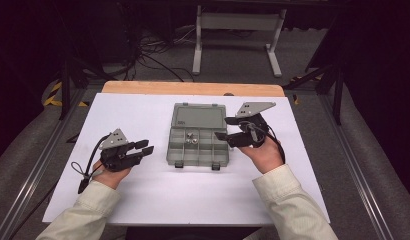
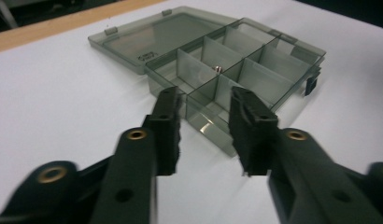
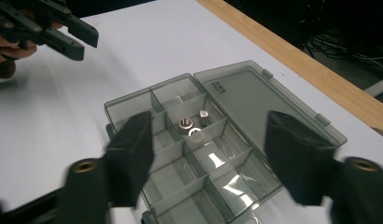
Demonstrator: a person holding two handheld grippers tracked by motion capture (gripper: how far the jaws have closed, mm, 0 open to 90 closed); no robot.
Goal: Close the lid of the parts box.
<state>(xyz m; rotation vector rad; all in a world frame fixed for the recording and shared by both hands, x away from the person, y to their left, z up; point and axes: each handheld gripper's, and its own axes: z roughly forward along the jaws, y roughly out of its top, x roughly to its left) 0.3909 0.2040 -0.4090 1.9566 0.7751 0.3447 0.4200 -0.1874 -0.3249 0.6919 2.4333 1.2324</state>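
Note:
A grey see-through compartment box (image 1: 177, 150) lies open mid-table, its lid (image 1: 195, 116) folded flat on the far side. A few small metal nuts (image 1: 192, 137) sit in one middle compartment of the far row. My left gripper (image 1: 145, 147) rests left of the box, open, holding nothing, jaws pointing at it. Held over the box's right edge, my right gripper (image 1: 223, 128) is wide open and empty. The left gripper view has its jaws (image 2: 203, 95) just short of the box's near corner (image 2: 213, 128). The right gripper (image 3: 208, 119) looks down on the nuts (image 3: 185, 123).
The box sits on a white sheet (image 1: 133, 110) over a table with a wooden far edge (image 1: 193, 88). Metal rails run along both sides. Cables and a white stand (image 1: 238, 22) lie on the floor beyond. White sheet surrounds the box on all sides.

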